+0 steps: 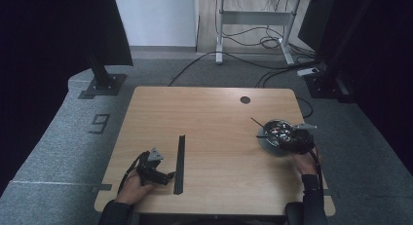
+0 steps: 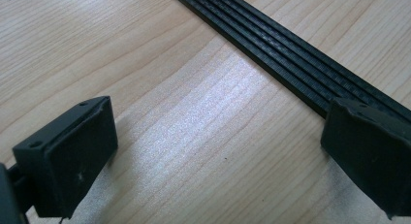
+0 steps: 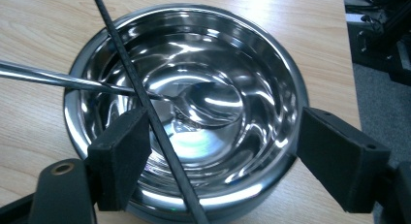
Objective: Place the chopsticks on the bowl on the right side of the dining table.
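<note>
A shiny steel bowl (image 1: 276, 132) (image 3: 271, 64) stands near the table's right edge. In it lie a metal spoon (image 3: 213, 103), handle out over the left rim, and a thin black stick (image 3: 127, 64) (image 1: 255, 121) across it. My right gripper (image 1: 288, 137) (image 3: 228, 161) hangs over the bowl, open: one pad sits inside beside the stick, the other outside the right rim. A long black ribbed strip (image 1: 179, 161) (image 2: 291, 59) lies on the table at the front left. My left gripper (image 1: 168, 177) (image 2: 218, 156) rests beside it, open and with only bare wood between its pads.
The wooden table (image 1: 219, 113) has a round cable hole (image 1: 245, 100) at the back right. The bowl is close to the right edge. Beyond the table are grey carpet, cables and desk legs (image 1: 219, 40). Dark stands flank both sides.
</note>
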Demonstrator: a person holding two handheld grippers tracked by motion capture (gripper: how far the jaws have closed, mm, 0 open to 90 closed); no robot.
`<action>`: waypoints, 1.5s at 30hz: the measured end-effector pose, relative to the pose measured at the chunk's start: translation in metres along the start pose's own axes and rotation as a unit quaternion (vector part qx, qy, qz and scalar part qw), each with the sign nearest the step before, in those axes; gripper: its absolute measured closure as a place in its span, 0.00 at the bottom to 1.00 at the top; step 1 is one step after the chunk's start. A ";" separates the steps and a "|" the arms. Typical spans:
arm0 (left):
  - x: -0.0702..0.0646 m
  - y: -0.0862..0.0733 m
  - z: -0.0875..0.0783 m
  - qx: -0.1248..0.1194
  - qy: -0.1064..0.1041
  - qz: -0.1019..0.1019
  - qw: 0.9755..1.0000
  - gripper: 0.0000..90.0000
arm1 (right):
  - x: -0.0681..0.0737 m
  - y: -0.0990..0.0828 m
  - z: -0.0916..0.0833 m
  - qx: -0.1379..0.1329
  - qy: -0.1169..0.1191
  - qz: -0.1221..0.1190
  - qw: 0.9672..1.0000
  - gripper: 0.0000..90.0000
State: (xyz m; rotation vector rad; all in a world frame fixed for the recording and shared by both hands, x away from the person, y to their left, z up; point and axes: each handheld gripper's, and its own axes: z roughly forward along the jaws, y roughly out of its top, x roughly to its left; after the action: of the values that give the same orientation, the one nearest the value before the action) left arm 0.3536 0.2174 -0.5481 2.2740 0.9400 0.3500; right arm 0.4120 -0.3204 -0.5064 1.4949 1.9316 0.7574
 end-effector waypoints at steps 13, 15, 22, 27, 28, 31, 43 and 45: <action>0.000 0.000 0.000 0.000 0.001 0.000 1.000 0.00 | -0.019 -0.005 -0.007 -0.003 -0.021 0.020 1.000 0.24; 0.000 0.000 0.000 0.000 0.001 0.000 1.000 0.00 | -0.022 -0.006 -0.007 -0.003 -0.026 0.024 0.999 0.23; 0.000 0.000 0.000 0.000 0.001 -0.001 1.000 0.00 | -0.034 -0.010 -0.008 0.002 -0.033 0.039 0.999 0.21; 0.000 0.000 0.000 0.000 0.001 0.000 1.000 0.00 | -0.042 -0.013 -0.008 -0.003 -0.038 0.048 0.998 0.17; 0.000 0.000 0.000 0.000 0.001 -0.001 1.000 0.00 | -0.044 -0.014 -0.008 -0.006 -0.038 0.053 0.998 0.17; 0.000 0.000 0.000 0.000 0.001 0.000 1.000 0.00 | -0.049 -0.015 -0.009 -0.009 -0.045 0.060 0.997 0.16; 0.000 0.000 0.000 0.000 0.001 -0.001 1.000 0.00 | -0.062 -0.017 -0.001 -0.013 -0.060 0.083 0.995 0.15; 0.000 0.000 0.000 0.000 0.001 -0.001 1.000 0.00 | -0.064 -0.017 0.001 -0.013 -0.061 0.085 0.994 0.15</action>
State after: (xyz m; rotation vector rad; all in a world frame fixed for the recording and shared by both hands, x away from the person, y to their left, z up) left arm 0.3535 0.2170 -0.5481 2.2730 0.9427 0.3521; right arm 0.4153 -0.3862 -0.5133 1.6643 1.7150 0.7434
